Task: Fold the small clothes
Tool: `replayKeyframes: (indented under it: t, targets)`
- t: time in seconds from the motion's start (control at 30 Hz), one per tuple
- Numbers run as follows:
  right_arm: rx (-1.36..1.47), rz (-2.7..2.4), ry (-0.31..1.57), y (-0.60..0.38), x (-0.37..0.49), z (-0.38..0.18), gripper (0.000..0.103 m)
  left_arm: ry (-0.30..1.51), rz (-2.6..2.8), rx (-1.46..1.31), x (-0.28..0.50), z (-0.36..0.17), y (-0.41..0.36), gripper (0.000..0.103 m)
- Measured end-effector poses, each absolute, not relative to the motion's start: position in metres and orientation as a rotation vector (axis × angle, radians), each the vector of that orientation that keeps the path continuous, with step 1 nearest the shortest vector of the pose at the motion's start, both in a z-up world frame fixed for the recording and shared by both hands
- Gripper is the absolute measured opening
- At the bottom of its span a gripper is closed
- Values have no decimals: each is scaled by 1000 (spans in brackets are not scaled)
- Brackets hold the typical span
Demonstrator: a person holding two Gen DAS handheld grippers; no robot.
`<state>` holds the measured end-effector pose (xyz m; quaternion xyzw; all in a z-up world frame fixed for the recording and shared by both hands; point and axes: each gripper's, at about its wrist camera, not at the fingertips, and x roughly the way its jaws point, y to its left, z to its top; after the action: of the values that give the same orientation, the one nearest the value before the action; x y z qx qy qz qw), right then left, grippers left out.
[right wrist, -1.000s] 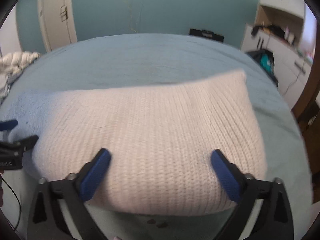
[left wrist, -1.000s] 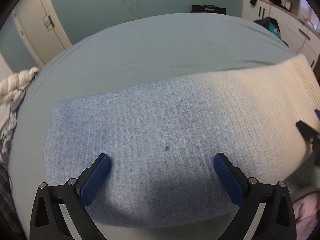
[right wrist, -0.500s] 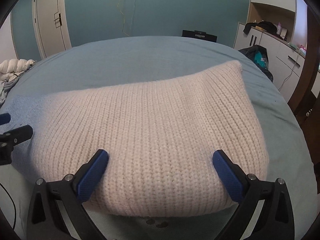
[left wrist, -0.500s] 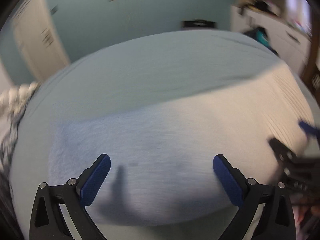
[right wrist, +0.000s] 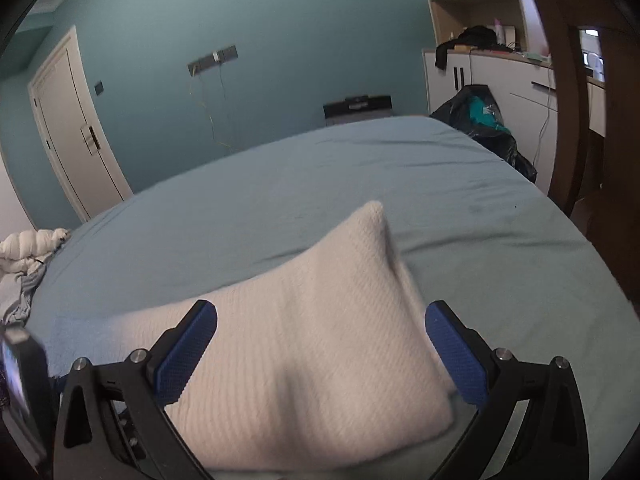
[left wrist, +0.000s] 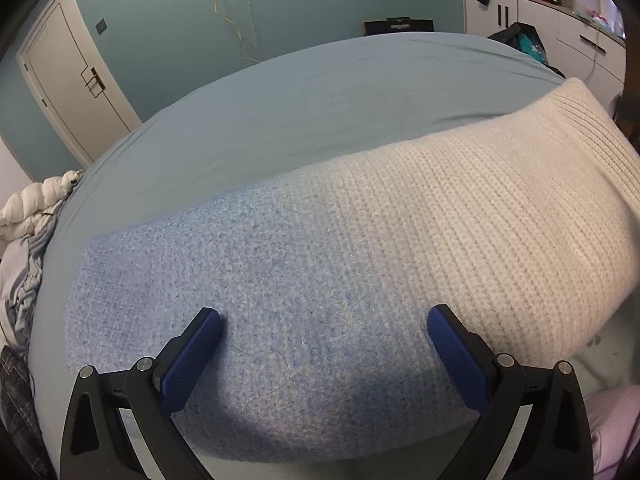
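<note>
The left hand-held gripper (left wrist: 324, 330) and right hand-held gripper (right wrist: 320, 326) hover wide open and empty above a folded blue-and-cream knit (left wrist: 360, 280) on the bed (left wrist: 320, 100), apparently between folds, the next needing an edge grasped.

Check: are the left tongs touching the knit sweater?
Cannot tell. In the left wrist view the open left tongs overlap the knit sweater on the bed, but neither contact nor a gap shows plainly.

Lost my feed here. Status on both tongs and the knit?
Left tongs open, empty. Right tongs open, empty. Blue-to-cream knit lies folded on the bed. Nothing in the way.
</note>
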<state>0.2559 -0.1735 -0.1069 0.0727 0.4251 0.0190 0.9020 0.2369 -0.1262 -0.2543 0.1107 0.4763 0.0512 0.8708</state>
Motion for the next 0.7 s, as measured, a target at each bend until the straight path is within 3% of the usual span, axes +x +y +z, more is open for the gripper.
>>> replayKeyframes:
  t: [0.13,0.2,0.33,0.5,0.6,0.7]
  targets:
    - [71,-13,1146,-158,279,-182,102,1004,92,231,233,-250,-125,103]
    - [132,9,1033,-166,267,-188,102,1012,82,222,237,-246,-116,103]
    - [214,-20,1108,-169,270,-174,102,1055,17,164,246,-231,-93,103]
    - [599,2,1017,-210,225,-145,102,1100,44,104,230,-195,-54,103]
    - [931,126,1050,-222,201,-167,102,1112,82,73,210,-175,-30,103]
    - [1004,145,1101,-216,190,-188,102,1120,119,28,190,-167,6,103]
